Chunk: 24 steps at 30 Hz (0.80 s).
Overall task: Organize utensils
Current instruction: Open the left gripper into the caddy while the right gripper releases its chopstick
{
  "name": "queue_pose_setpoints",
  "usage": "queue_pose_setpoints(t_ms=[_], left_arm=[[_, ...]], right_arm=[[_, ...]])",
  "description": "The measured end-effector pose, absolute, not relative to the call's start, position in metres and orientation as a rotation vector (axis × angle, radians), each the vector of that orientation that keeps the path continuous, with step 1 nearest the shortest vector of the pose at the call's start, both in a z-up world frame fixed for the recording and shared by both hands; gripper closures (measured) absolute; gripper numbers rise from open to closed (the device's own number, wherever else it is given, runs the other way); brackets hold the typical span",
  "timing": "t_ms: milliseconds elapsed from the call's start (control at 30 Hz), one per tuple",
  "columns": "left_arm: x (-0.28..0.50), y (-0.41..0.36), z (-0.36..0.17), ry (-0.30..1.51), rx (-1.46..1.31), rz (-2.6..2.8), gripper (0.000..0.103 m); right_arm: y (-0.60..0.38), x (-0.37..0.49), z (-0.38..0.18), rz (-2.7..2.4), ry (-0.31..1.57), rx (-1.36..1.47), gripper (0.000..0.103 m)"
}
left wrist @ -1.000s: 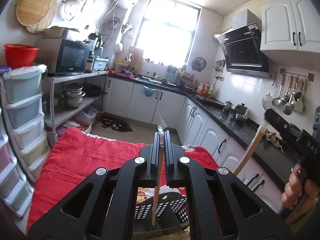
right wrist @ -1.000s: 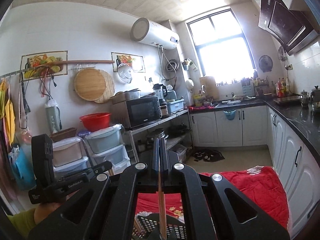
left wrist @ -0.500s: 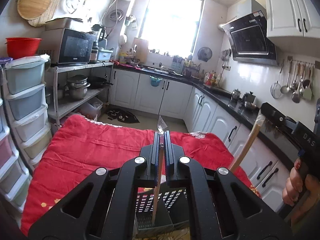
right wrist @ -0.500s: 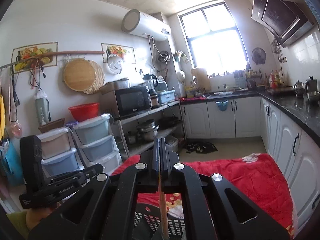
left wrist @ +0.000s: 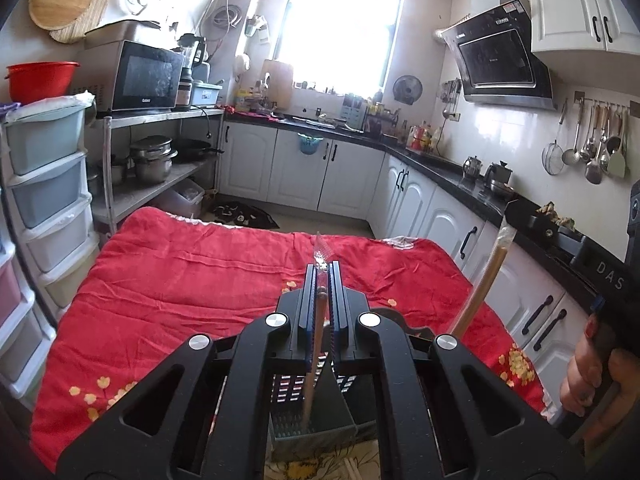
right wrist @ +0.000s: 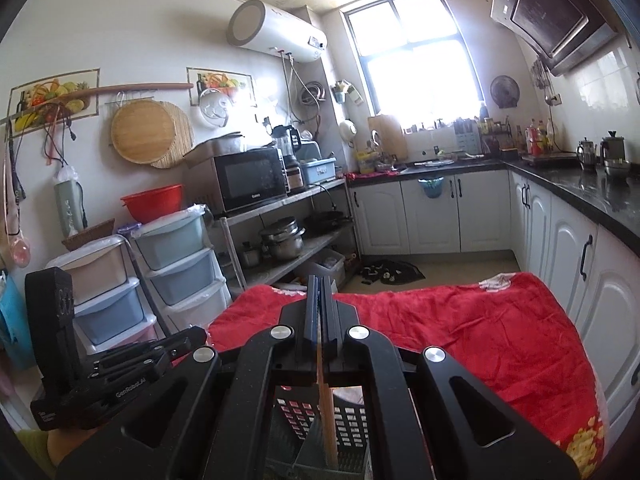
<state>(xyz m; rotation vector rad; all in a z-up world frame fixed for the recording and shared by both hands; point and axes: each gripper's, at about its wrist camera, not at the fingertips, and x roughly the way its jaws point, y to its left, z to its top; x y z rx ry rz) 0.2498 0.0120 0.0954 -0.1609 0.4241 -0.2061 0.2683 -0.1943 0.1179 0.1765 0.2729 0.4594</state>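
Claw bodies hide most of the basket (left wrist: 320, 432).

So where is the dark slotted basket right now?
The dark slotted basket sits on the red blanket directly beneath both grippers, at the bottom centre of each wrist view, with the wrapped chopsticks pointing down into it.

Left gripper (left wrist: 322, 280): clamped on wrapped chopsticks (left wrist: 316, 344)
Below: slotted basket (left wrist: 312, 420)
Surface: red blanket (left wrist: 192, 280)
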Motion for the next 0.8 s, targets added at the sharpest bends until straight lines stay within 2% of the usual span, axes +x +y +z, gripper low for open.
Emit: queue_pose_setpoints(t_ms=[67,133,200,233,300,467,567,800], left_arm=[[0.249,0.012,0.092,0.43,-0.158,-0.203,0.1],[0.248,0.013,0.091,0.431,-0.161,-0.198,0.093],[0.246,0.014,0.091,0.432,-0.169,-0.193,0.081],[0.246,0.015,0.091,0.431,-0.171,-0.189,0.077],[0.243,0.016,0.092,0.426,-0.171,-0.181,0.076],[0.234,0.019,0.094,0.417,-0.183,-0.167,0.062],[0.228,0.022,0.096,0.407,-0.193,-0.162,0.051],[0.212,0.031,0.101,0.379,-0.224,-0.136,0.018]], right_arm=[[-0.194,0.269,0.114,0.457,0.287,0.185,0.101],[-0.195,0.27,0.11,0.454,0.302,0.191,0.099],[-0.196,0.268,0.109,0.452,0.304,0.19,0.095],[-0.195,0.267,0.109,0.451,0.304,0.188,0.088],[-0.197,0.265,0.109,0.448,0.304,0.19,0.08],[-0.202,0.256,0.11,0.433,0.296,0.181,0.069],[-0.206,0.252,0.11,0.426,0.296,0.178,0.064],[-0.211,0.235,0.111,0.402,0.285,0.146,0.049]])
